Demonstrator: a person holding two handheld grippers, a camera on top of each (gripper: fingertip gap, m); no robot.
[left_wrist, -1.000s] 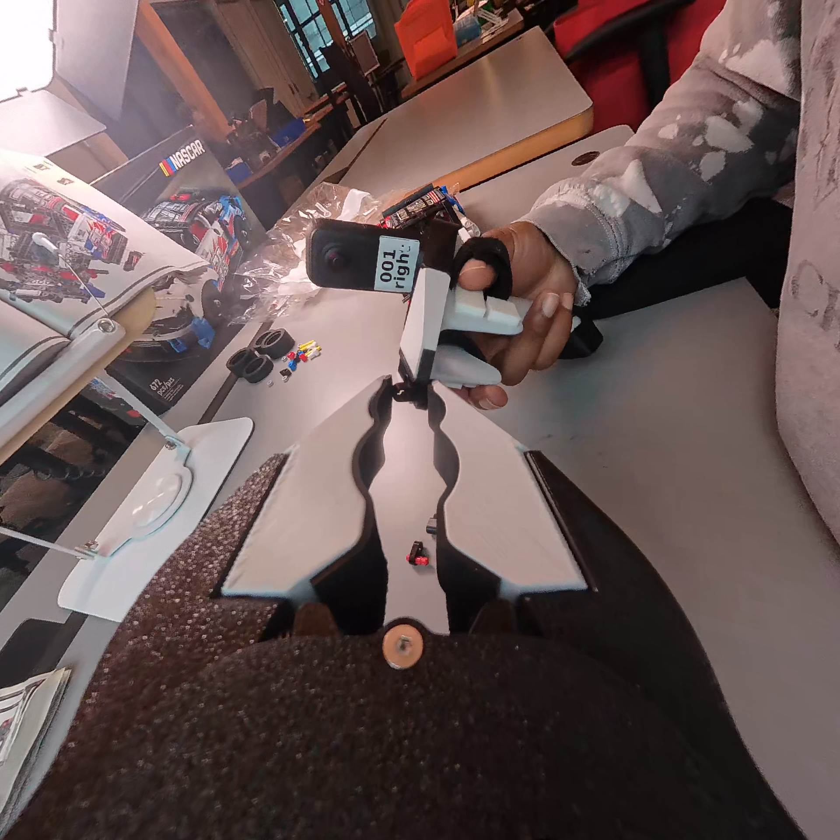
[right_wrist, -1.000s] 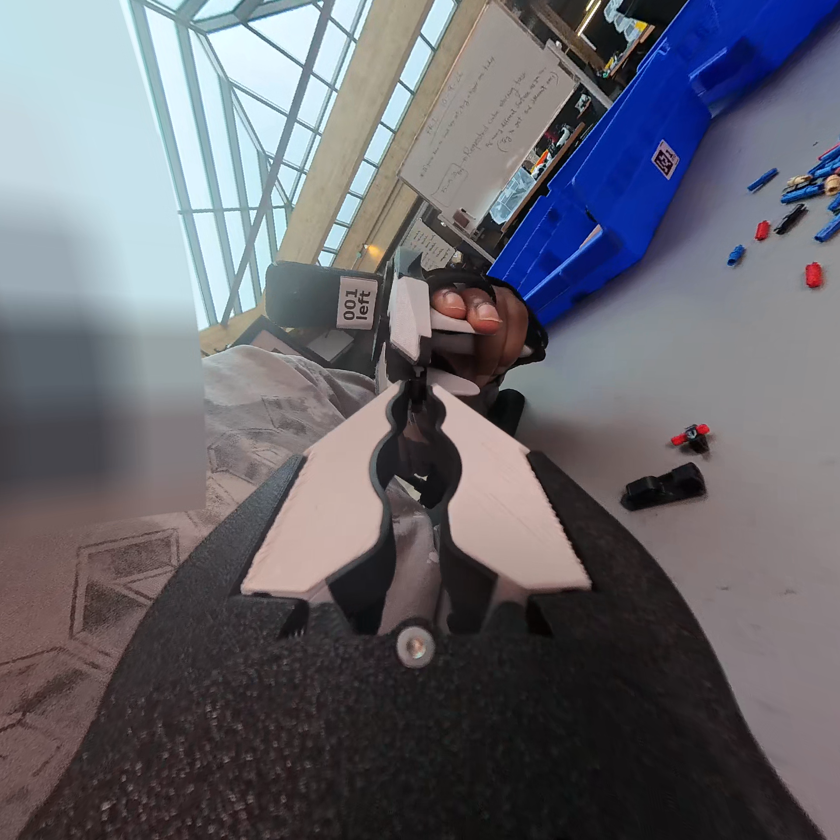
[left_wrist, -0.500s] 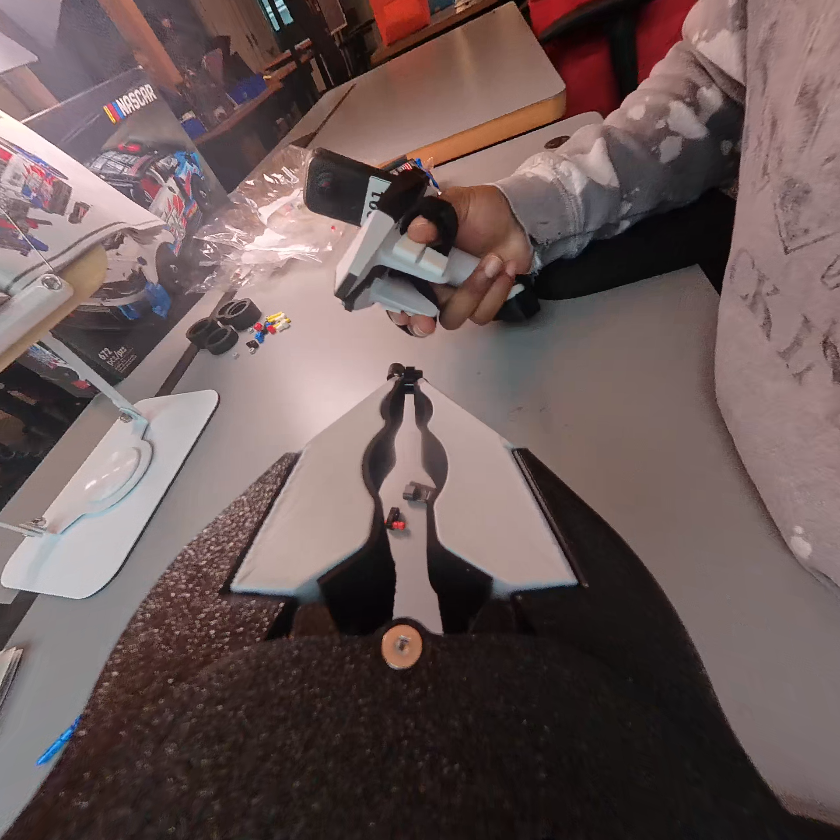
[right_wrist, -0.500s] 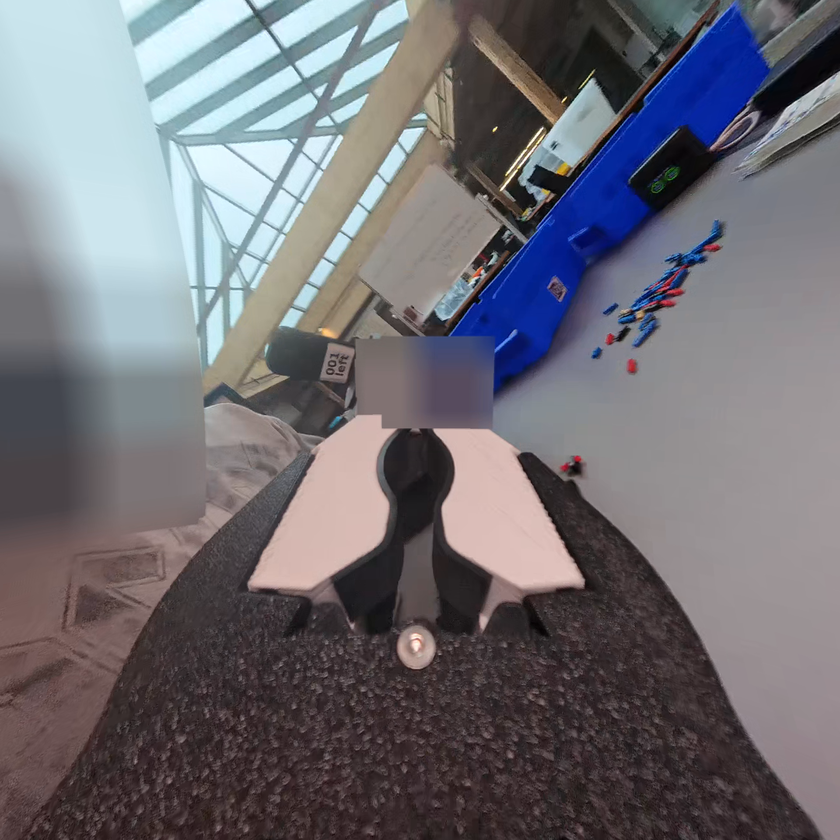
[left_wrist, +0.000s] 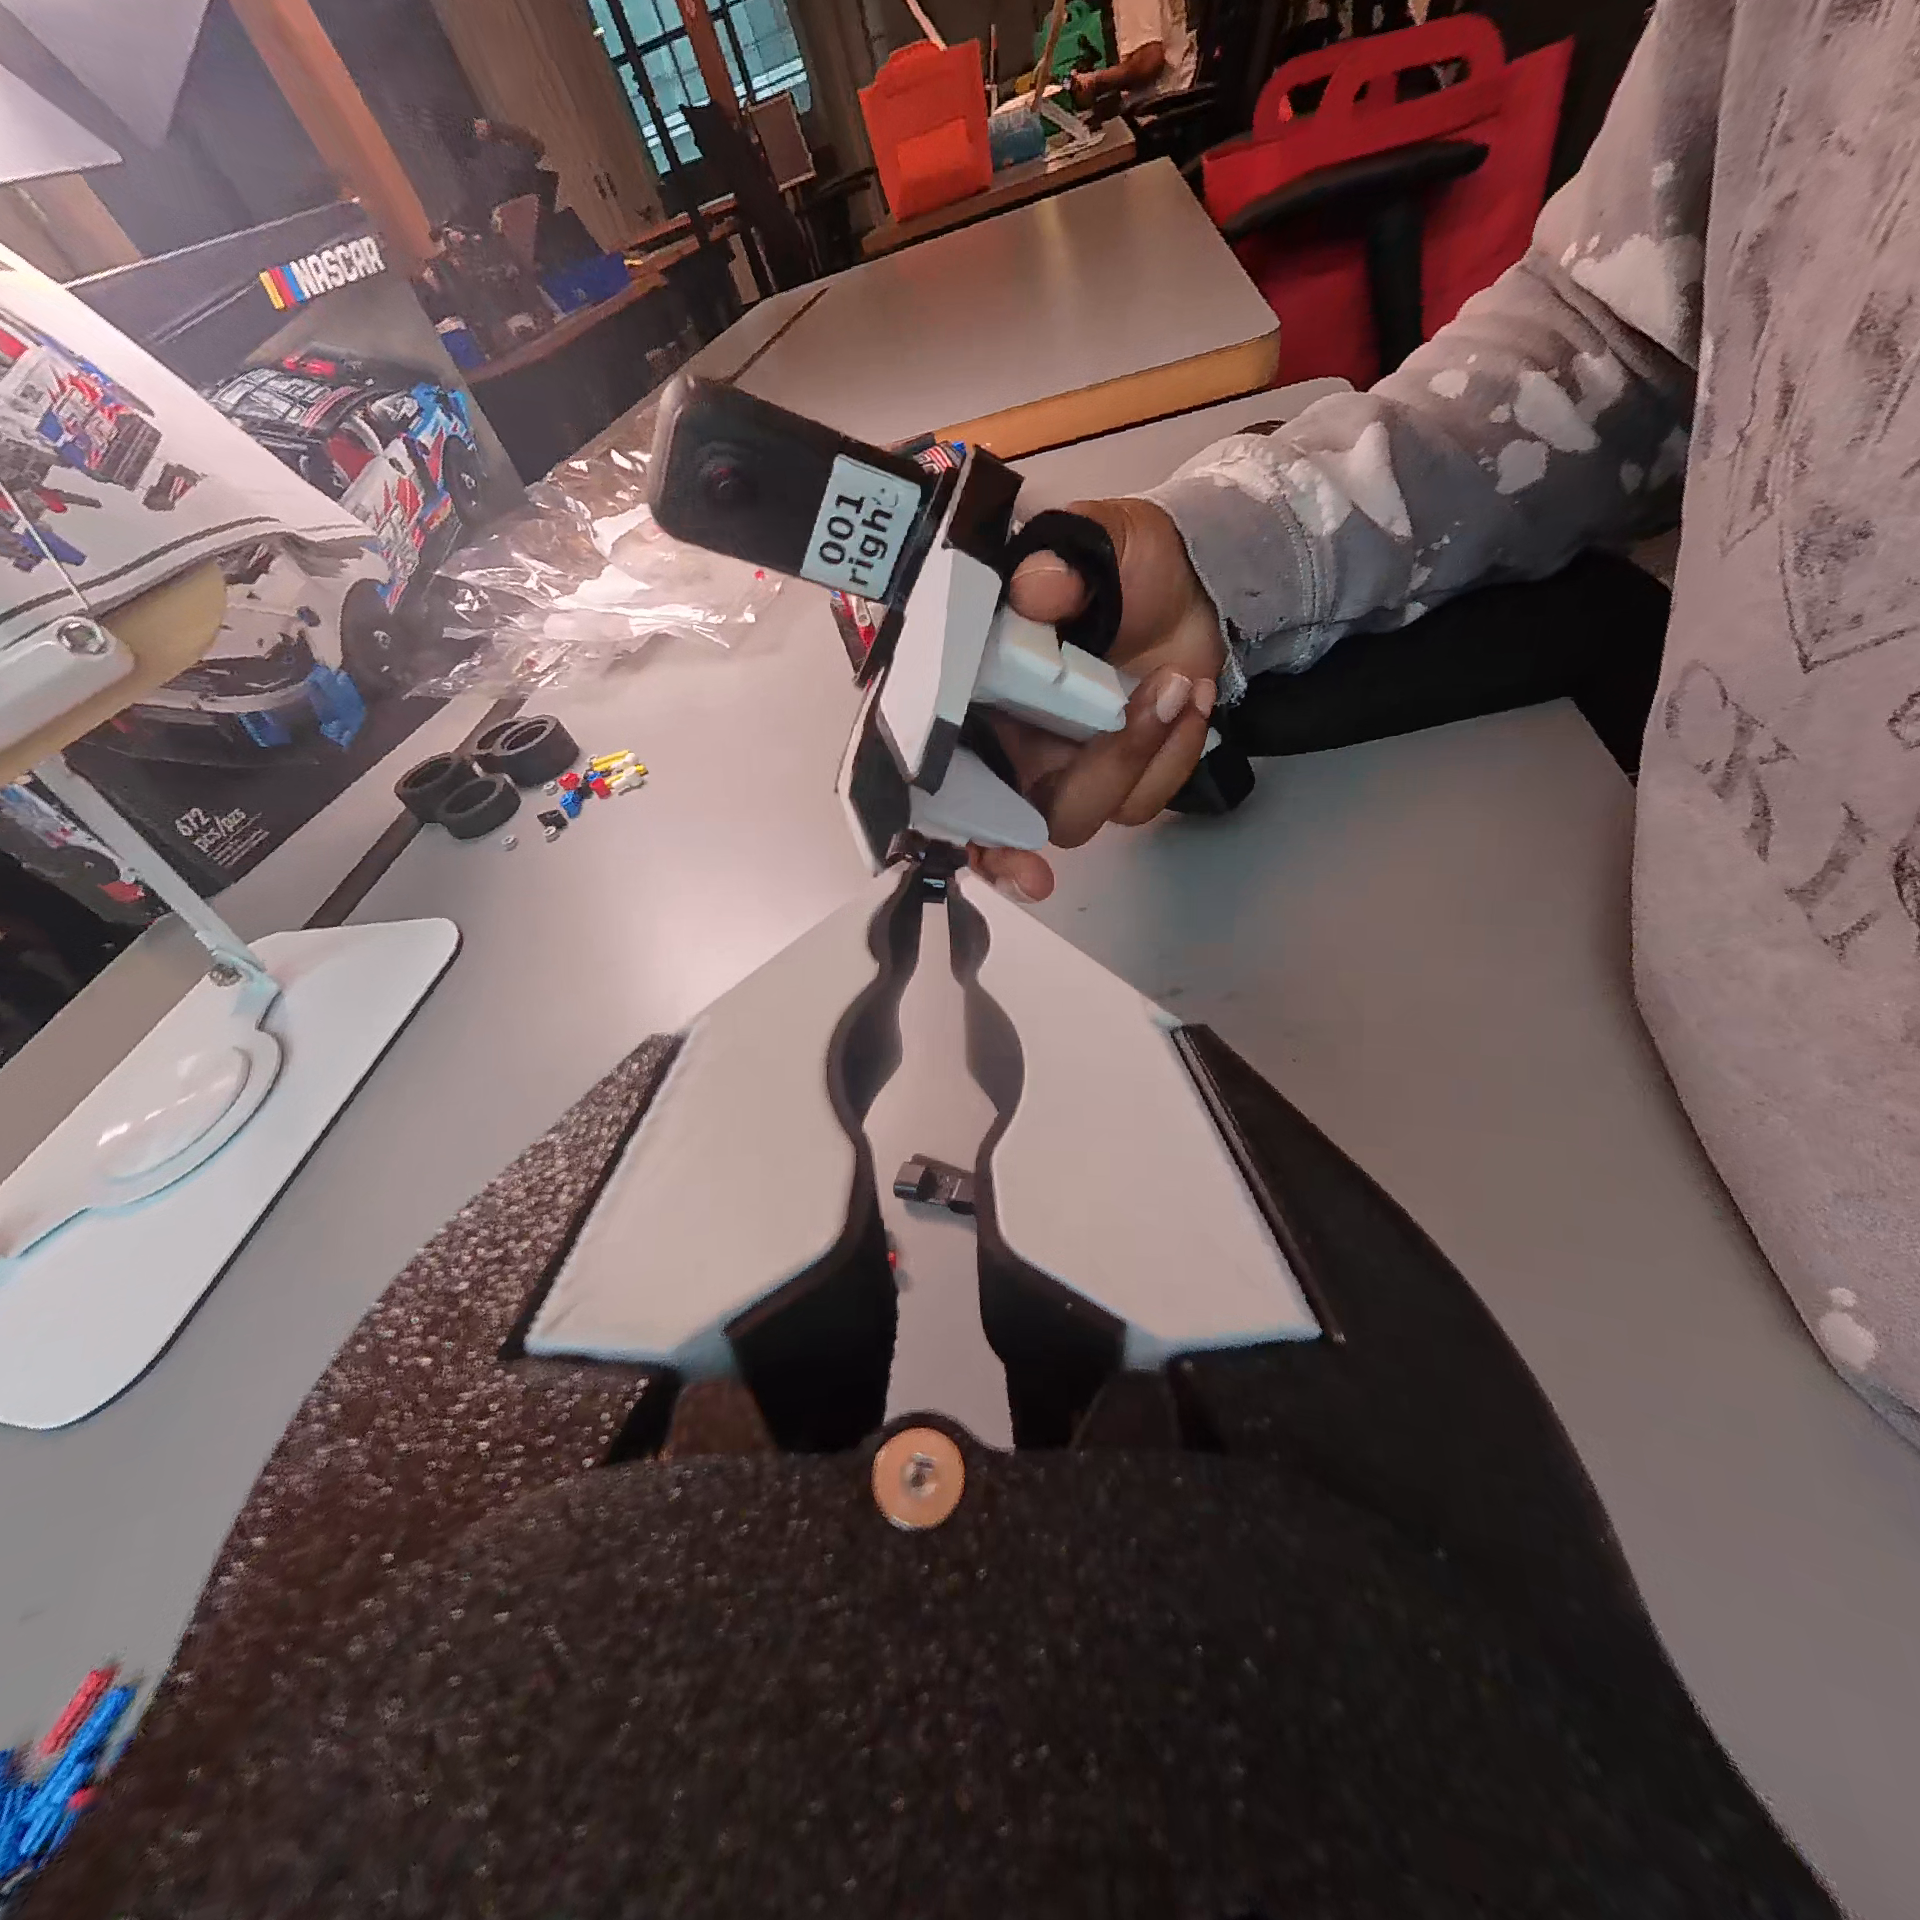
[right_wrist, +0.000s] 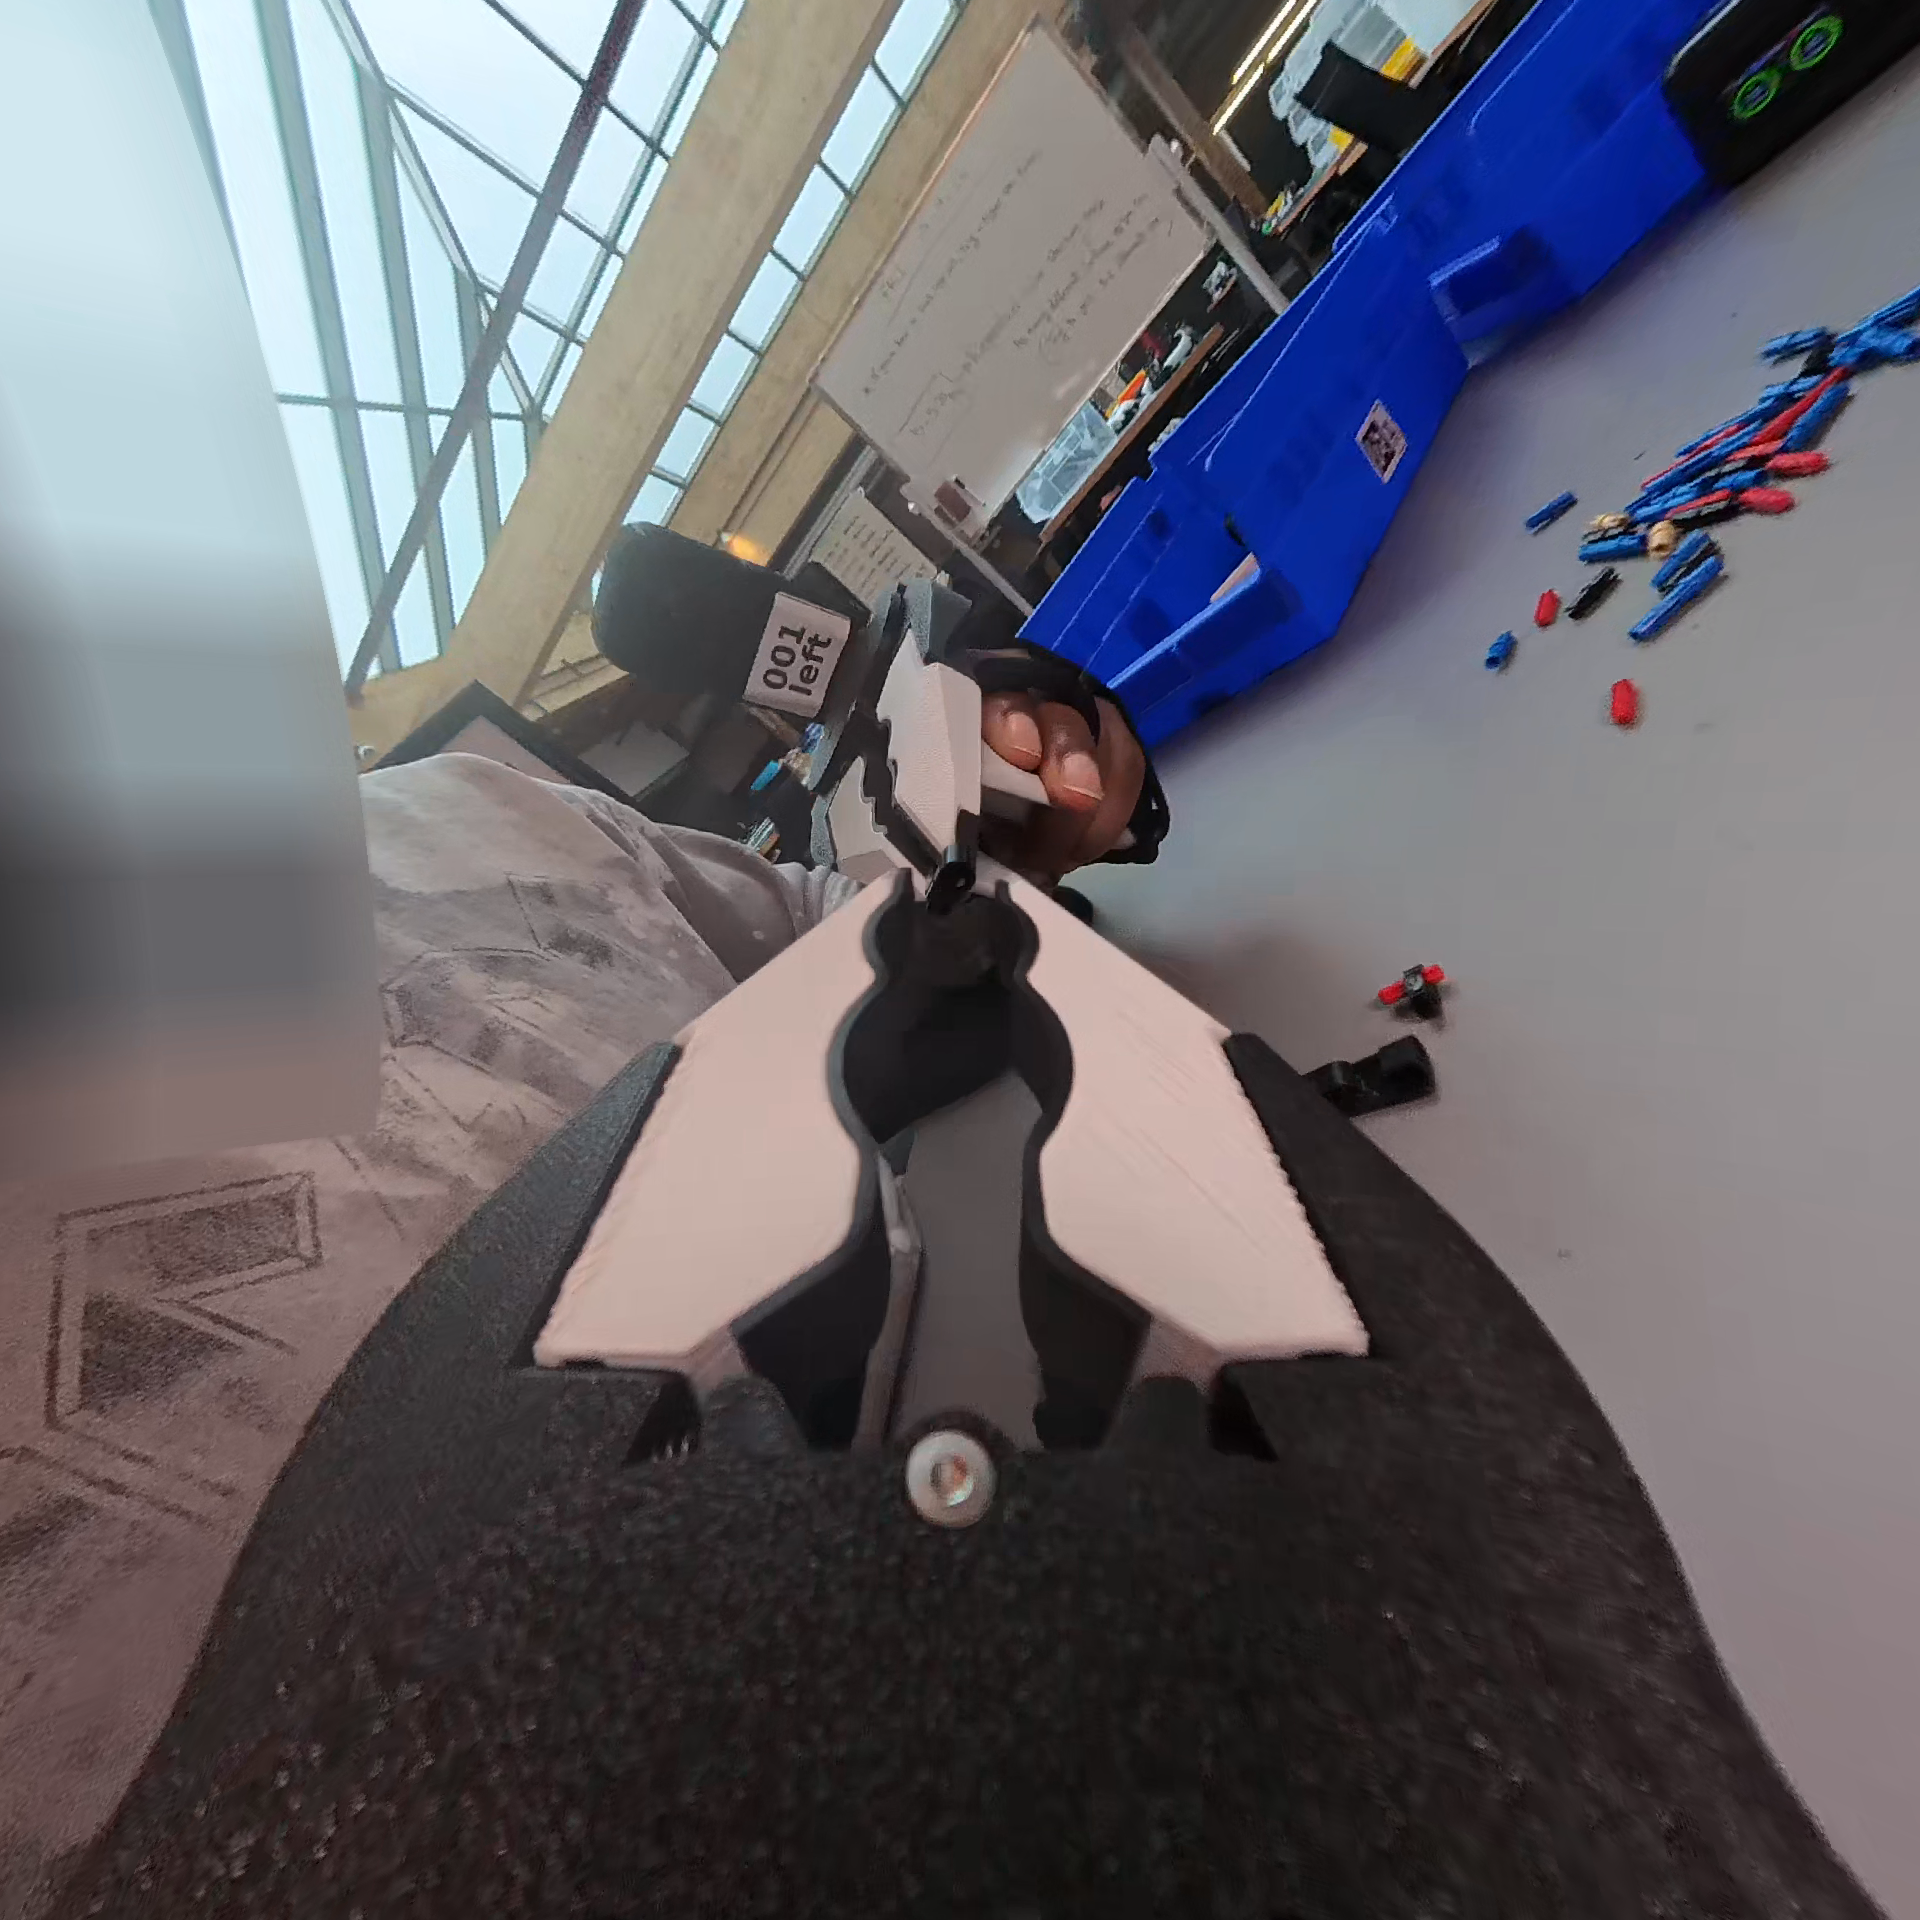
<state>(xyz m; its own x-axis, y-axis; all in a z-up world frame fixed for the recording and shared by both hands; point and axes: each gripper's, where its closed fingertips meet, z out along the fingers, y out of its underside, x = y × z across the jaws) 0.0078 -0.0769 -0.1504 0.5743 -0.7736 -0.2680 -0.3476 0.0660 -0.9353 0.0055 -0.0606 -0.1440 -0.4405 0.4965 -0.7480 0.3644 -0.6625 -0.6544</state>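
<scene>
The left claw (left_wrist: 928, 878) is closed at its tips on a small black piece (left_wrist: 928, 871), held above the grey desk (left_wrist: 1351, 1018). The right claw (right_wrist: 951, 902) meets it tip to tip: in the right wrist view its tips sit slightly apart around a small black pin (right_wrist: 951, 883) that the other claw presents, though whether they press on it I cannot tell. In the left wrist view a hand (left_wrist: 1117, 717) grips the right claw's white handle at 12 o'clock. On the desk beneath the left claw lie a black bracket piece (left_wrist: 935, 1184) and a tiny red-tipped piece (left_wrist: 891, 1259), partly hidden by a finger. At 10 o'clock are three black tyres (left_wrist: 488, 774) beside a scatter of small coloured pieces (left_wrist: 597, 784), with a clear plastic bag (left_wrist: 603, 592) beyond. A white stand base (left_wrist: 156, 1101) rests at 9 o'clock. In the right wrist view, blue and red pins (right_wrist: 1704, 499) lie at 2 o'clock near blue bins (right_wrist: 1351, 436).
</scene>
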